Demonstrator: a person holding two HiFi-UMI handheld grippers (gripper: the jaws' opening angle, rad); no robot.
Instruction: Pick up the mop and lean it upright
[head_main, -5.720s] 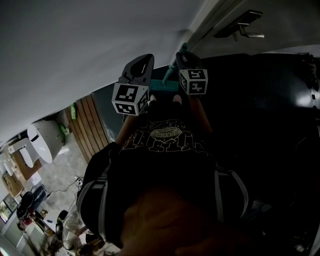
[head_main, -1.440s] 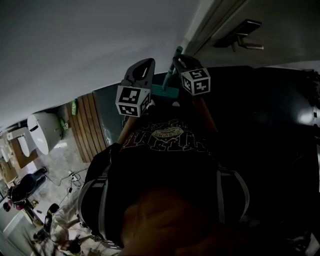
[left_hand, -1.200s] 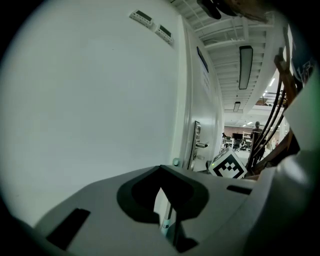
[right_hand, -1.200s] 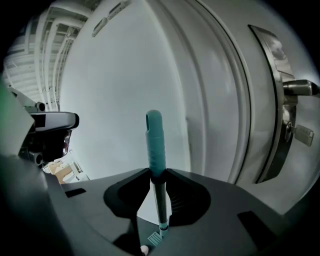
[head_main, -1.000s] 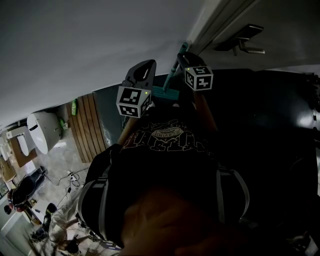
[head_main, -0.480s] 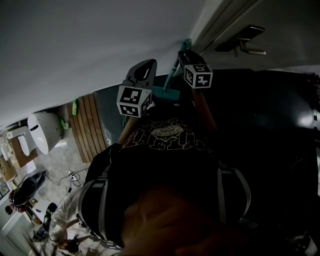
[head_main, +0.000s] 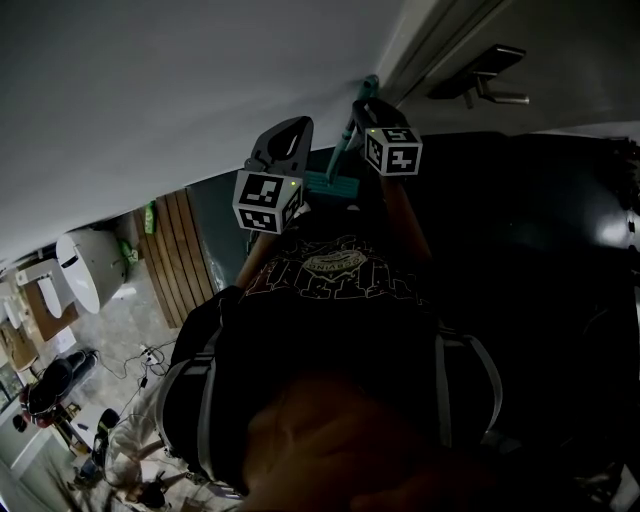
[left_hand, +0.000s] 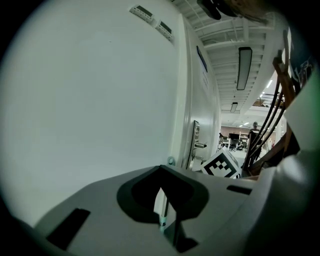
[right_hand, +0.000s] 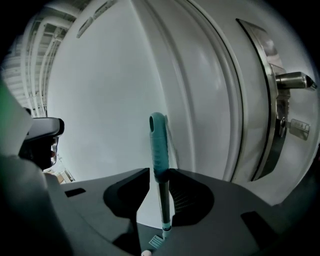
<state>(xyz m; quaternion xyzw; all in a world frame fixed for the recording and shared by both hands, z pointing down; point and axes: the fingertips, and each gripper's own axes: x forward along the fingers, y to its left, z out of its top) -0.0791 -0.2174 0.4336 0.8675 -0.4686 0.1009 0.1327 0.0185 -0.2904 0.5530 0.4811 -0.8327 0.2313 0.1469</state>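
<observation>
Right claw (right_hand: 159, 172): pinching the mop (right_hand: 159, 145) low on its teal grip, both jaws against the grip. The mop stands upright just left of the door frame (right_hand: 210, 100), its pole running down to the teal mop head (head_main: 328, 183). The top of the grip is close to the white wall (head_main: 180, 90); contact not resolvable.

Left claw (left_hand: 160, 189): pressed together, nothing in it. It hovers further left of the door frame than the mop, apart from the pole.

The door handle (right_hand: 292, 80) is right of the door frame.

Dim, underexposed foreground — bright wall (head_main: 150, 100), fisheye-darkened edges.
</observation>
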